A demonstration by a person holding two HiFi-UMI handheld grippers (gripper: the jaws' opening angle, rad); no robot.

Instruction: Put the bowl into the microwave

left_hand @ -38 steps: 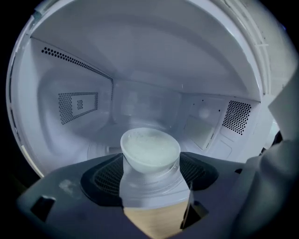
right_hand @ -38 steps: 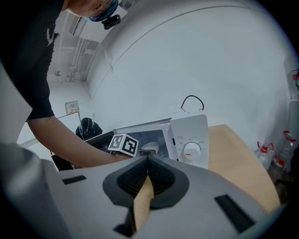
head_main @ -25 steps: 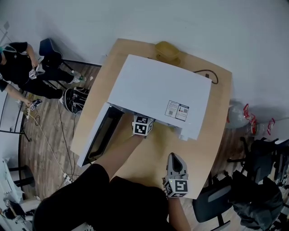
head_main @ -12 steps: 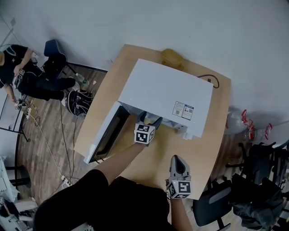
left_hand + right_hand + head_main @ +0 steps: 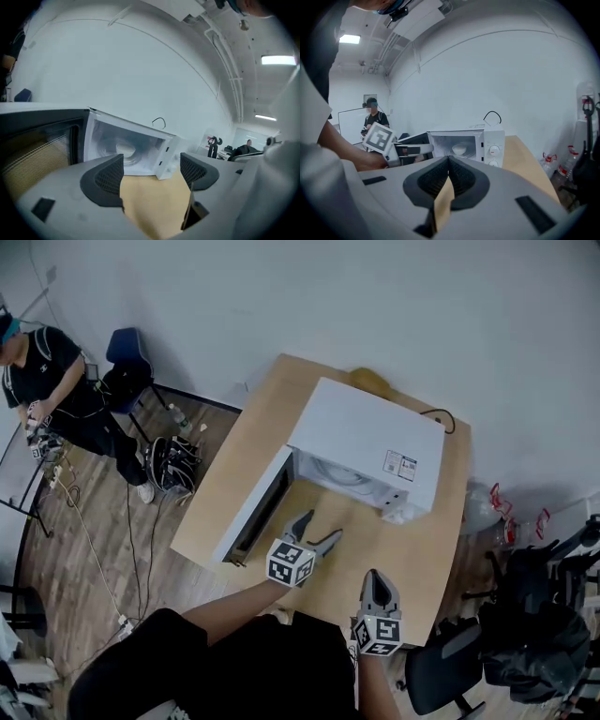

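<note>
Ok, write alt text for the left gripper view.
The left gripper, jaws apart and empty, points at an open white microwave with a white bowl sitting inside. Its door stands open at the left, and wooden table shows between the jaws.

No readable text, white sticker (image 5: pixel 399 465) on the microwave (image 5: pixel 361 427) top printed too small to make out
</note>
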